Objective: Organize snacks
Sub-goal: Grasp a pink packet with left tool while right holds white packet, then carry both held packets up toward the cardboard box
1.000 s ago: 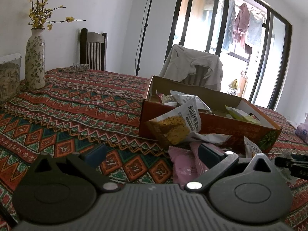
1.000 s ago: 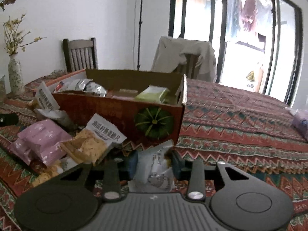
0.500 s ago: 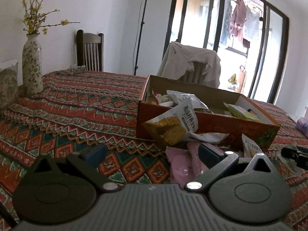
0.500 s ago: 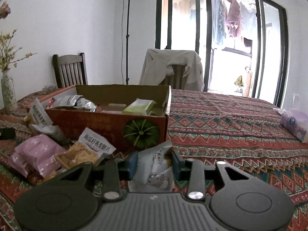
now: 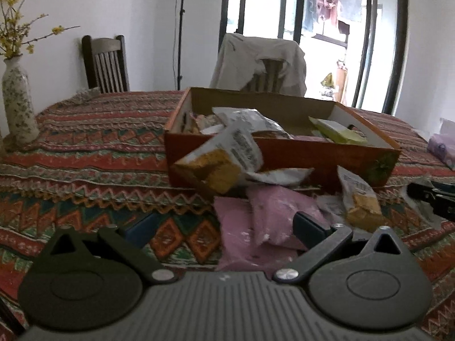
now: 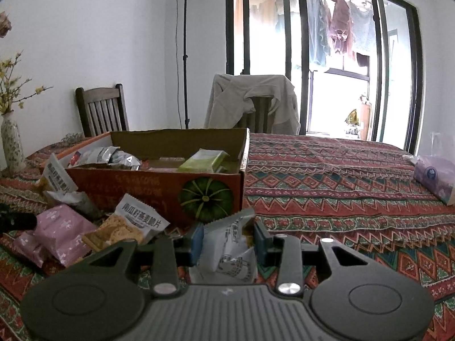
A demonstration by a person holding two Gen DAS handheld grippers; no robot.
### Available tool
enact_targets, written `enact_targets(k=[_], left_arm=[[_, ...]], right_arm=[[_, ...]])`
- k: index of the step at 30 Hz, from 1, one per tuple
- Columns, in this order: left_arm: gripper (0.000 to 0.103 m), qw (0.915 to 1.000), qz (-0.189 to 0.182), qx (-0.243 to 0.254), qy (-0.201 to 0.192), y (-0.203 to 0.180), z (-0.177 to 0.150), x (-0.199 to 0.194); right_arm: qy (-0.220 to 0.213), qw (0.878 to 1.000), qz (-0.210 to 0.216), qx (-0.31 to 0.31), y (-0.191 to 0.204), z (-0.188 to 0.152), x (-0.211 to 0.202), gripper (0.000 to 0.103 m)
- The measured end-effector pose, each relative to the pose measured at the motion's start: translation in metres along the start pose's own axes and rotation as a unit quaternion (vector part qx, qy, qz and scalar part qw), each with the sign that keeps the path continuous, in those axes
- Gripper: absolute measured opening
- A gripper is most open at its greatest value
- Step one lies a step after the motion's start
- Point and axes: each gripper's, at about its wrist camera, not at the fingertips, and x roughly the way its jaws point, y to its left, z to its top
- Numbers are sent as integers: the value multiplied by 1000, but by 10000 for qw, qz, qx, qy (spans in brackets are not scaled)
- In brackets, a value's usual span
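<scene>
snack packets are all over the patterned tablecloth (image 6: 341, 182) on this surface, piled up against the front of an orange cardboard box (image 6: 159, 183) with a green pumpkin printed on its corner. right hand-held gripper (image 6: 229, 241) is clamped on a white snack packet (image 6: 230, 251), the packet standing up between the two blue pads just in front of the box's pumpkin corner. left hand-held gripper (image 5: 227, 230) has its fingers spread wide apart with nothing pinched, hovering low over a couple of pink packets (image 5: 264, 221) that lie flat on the cloth; the right-side finger sits right over one of them, can't tell if it's touching.

inside the box there's a silver foil bag (image 6: 109, 156) at the left end and a light green packet (image 6: 203, 160) more toward the right. two cracker packets with white tops lean near the box front, one (image 5: 219, 160) propped against the box wall, the other (image 6: 128, 227) lying beside the pink ones. a flowered vase (image 5: 18, 108) with yellow blossoms stands well off to the left, and a purple tissue pack (image 6: 435, 177) sits far right.
</scene>
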Motion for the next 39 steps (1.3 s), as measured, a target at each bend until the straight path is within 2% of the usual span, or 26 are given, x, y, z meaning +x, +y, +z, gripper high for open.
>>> enact_targets(k=[5,10,14,17,18,21,29,39], left_arm=[[103,9995,-121,205,227,-12,-9,2],[103,9978,3,457,486,-24,-14,14],[101,9973,175,449,547,-29,-8,23],[67,9973,86,366,626,-29,-6,28],[63,9976,22,328,610,-29,-6,26],[63,9983,-98,166,548,-24,-10,19],[63,9986,-139,-335,395,5,-26,-15],[63,9977,-332,-524,-283,17,-16,-55]], right_arm=[[-2,10000,9,9,0,0,0,37],[-10,10000,6,19,0,0,0,37],[-13,10000,19,30,1,1,1,37],[-23,10000,29,40,0,0,0,37],[-26,10000,33,49,0,0,0,37],[-32,10000,47,57,0,0,0,37],[-77,9999,62,59,0,0,-2,37],[-208,9997,91,77,0,1,-7,37]])
